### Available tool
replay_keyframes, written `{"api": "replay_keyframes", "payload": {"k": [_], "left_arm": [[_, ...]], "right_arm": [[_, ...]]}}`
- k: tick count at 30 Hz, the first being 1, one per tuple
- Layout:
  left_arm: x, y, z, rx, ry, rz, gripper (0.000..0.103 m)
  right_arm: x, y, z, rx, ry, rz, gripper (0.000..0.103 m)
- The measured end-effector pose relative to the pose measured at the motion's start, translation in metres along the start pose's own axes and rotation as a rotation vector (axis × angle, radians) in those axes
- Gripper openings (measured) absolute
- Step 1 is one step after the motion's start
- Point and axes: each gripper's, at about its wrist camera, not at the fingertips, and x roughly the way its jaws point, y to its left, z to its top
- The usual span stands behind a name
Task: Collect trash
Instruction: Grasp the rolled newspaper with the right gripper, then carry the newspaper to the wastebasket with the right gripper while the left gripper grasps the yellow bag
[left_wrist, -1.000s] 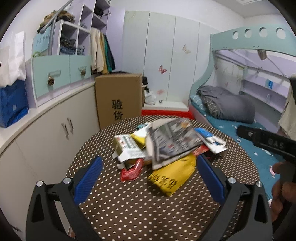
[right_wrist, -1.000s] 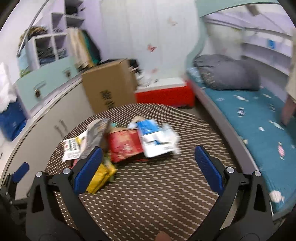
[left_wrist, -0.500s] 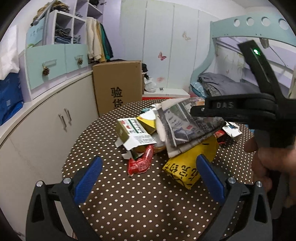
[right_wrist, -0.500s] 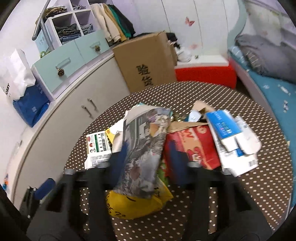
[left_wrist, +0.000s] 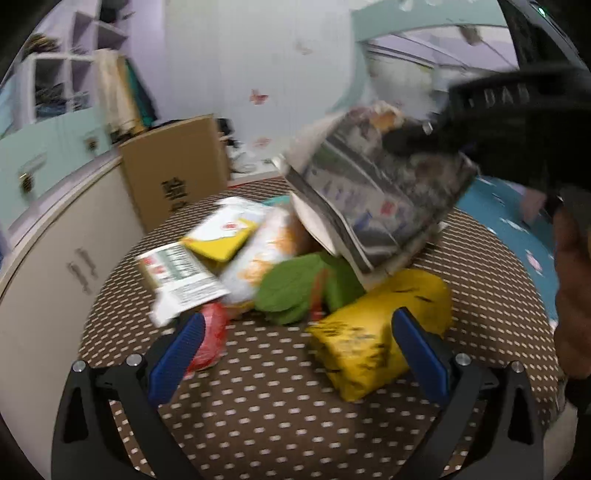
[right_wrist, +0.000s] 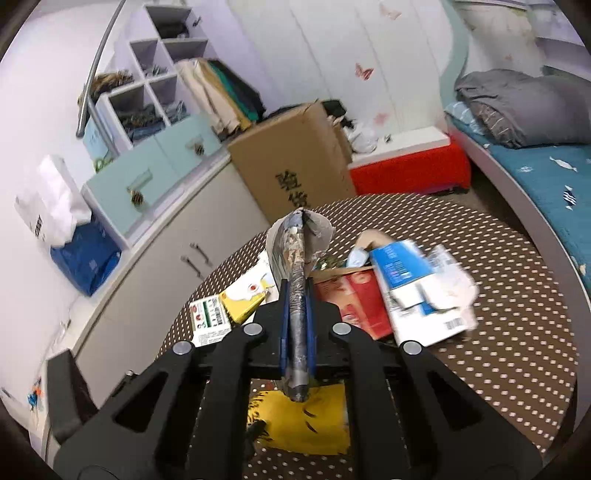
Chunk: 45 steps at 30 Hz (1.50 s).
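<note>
A pile of trash lies on the round brown polka-dot table (left_wrist: 277, 402). My right gripper (right_wrist: 297, 325) is shut on a folded newspaper (right_wrist: 295, 266) and holds it lifted above the pile; the newspaper also shows in the left wrist view (left_wrist: 373, 199), with the right gripper (left_wrist: 413, 142) clamped on its upper right. My left gripper (left_wrist: 293, 349) is open and empty, low over the table's near side. Between its blue pads (left_wrist: 177, 356) lie a yellow bag (left_wrist: 373, 339), a green wrapper (left_wrist: 295, 291) and a red wrapper (left_wrist: 210, 339).
A white-green box (left_wrist: 177, 277), a yellow-white box (left_wrist: 221, 236), a red packet (right_wrist: 354, 302) and a blue-white carton (right_wrist: 417, 291) lie in the pile. A cardboard box (right_wrist: 295, 162), white cabinets (right_wrist: 155, 266), a red bench (right_wrist: 410, 166) and a bed (right_wrist: 546, 162) surround the table.
My right gripper closed on the newspaper and lifted it off the pile, uncovering the green wrapper. My left gripper moved closer to the pile.
</note>
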Motion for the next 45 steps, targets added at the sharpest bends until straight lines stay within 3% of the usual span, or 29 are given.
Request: {"api": "replay_keyframes", "payload": {"k": [8, 9, 10, 11, 13, 15, 18, 21, 24, 25, 26, 27, 29, 30, 31, 33, 41, 45], "left_arm": [[0.018, -0.048, 0.007, 0.264, -0.011, -0.070, 0.098], [0.021, -0.052, 0.007, 0.290, -0.004, -0.081, 0.092], [0.025, -0.055, 0.007, 0.309, 0.014, -0.098, 0.079], [0.026, -0.057, 0.007, 0.313, 0.035, -0.116, 0.052], [0.028, -0.062, 0.006, 0.322, 0.045, -0.105, 0.052], [0.023, -0.063, 0.003, 0.319, 0.040, -0.110, 0.030], [0.016, -0.057, 0.008, 0.225, 0.036, -0.142, 0.027], [0.015, -0.059, 0.008, 0.192, 0.043, -0.137, 0.025], [0.012, -0.070, -0.003, 0.247, 0.059, -0.110, 0.030], [0.012, -0.075, -0.006, 0.270, 0.059, -0.081, 0.039], [0.013, -0.077, -0.007, 0.284, 0.064, -0.060, 0.074], [0.013, -0.079, -0.010, 0.311, 0.049, -0.037, 0.089], [0.016, -0.082, -0.015, 0.340, 0.060, -0.068, 0.087], [0.019, -0.083, -0.017, 0.339, 0.075, -0.082, 0.065], [0.022, -0.083, -0.017, 0.333, 0.094, -0.076, 0.054], [0.020, -0.075, -0.010, 0.271, 0.086, -0.094, 0.048], [-0.008, -0.085, 0.011, 0.161, 0.036, -0.161, 0.045], [-0.012, -0.105, 0.040, 0.089, -0.006, -0.215, 0.045]], "right_arm": [[-0.053, -0.040, -0.004, 0.048, -0.078, -0.071, 0.008], [-0.059, -0.046, -0.006, 0.057, -0.085, -0.083, 0.008], [-0.064, -0.051, -0.008, 0.067, -0.091, -0.092, 0.008], [-0.069, -0.056, -0.010, 0.076, -0.096, -0.099, 0.008], [-0.079, -0.067, -0.013, 0.090, -0.105, -0.117, 0.007], [-0.086, -0.077, -0.017, 0.103, -0.114, -0.135, 0.007], [-0.097, -0.092, -0.022, 0.125, -0.128, -0.149, 0.007], [-0.106, -0.103, -0.025, 0.143, -0.140, -0.154, 0.007], [-0.114, -0.111, -0.028, 0.151, -0.144, -0.154, 0.007], [-0.117, -0.113, -0.030, 0.151, -0.144, -0.153, 0.007], [-0.119, -0.115, -0.031, 0.152, -0.144, -0.152, 0.007], [-0.120, -0.115, -0.032, 0.153, -0.143, -0.152, 0.007], [-0.121, -0.116, -0.033, 0.157, -0.142, -0.148, 0.008], [-0.121, -0.117, -0.033, 0.160, -0.142, -0.147, 0.008], [-0.122, -0.119, -0.035, 0.163, -0.143, -0.146, 0.008], [-0.126, -0.121, -0.036, 0.168, -0.148, -0.146, 0.008], [-0.156, -0.149, -0.036, 0.203, -0.197, -0.191, 0.008], [-0.172, -0.177, -0.033, 0.244, -0.217, -0.244, 0.008]]}}
